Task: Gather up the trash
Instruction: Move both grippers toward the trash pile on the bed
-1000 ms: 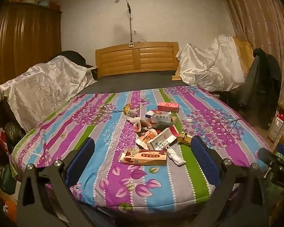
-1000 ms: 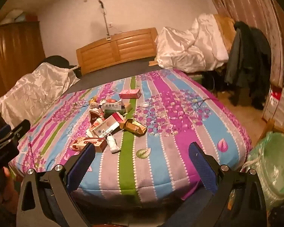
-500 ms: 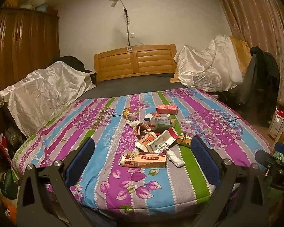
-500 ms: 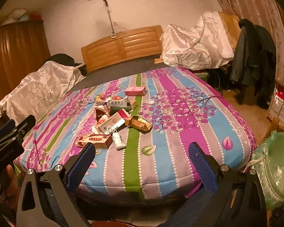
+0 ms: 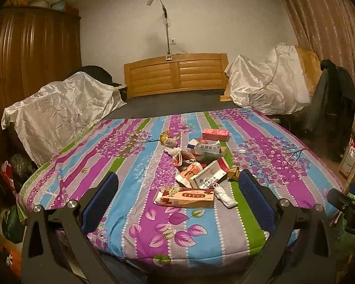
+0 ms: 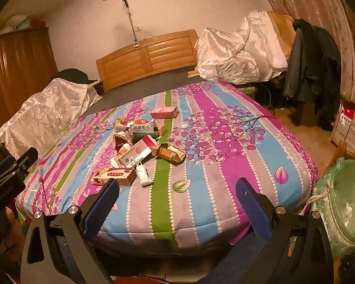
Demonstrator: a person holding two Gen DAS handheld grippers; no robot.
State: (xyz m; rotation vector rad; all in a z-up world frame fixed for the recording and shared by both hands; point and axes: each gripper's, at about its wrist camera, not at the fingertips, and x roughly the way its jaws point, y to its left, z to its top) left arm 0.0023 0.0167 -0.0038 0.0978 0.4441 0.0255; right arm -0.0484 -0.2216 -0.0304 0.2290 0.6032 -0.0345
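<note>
Cardboard carton (image 5: 185, 197) looking light, crushable; you gripping nothing, left gripper (image 5: 177, 197), right gripper (image 6: 177, 203) both gaping; pinch across narrow sides.

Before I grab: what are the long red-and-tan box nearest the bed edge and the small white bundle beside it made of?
The long red-and-tan box looks like thin printed cardboard: flat faces, crisp folded edges, an open end flap. The small white bundle seems soft, perhaps tissue or plastic wrap; it is crumpled and too small to tell.
</note>
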